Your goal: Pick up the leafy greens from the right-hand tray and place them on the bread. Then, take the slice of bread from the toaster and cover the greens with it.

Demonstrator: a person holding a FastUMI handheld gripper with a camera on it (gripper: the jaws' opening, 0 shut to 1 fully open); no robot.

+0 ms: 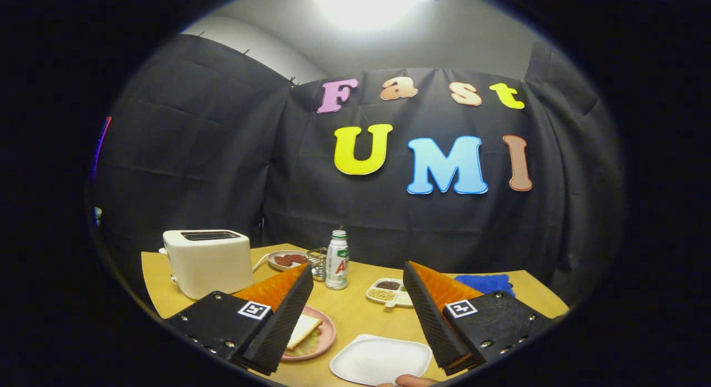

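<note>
On the bench (355, 315), the toaster (208, 260) stands at the far left. To its right a small plate (286, 259) sits at the back, then a bottle (337, 260), then a divided dish (389, 291), with a cloth (487, 283) furthest right. Nearer, between the wide-apart fingers (289, 315), a plate (326, 334) carries greens (304, 348) with a bread slice (303, 330) on top; a tray (380, 359) lies to its right.
</note>
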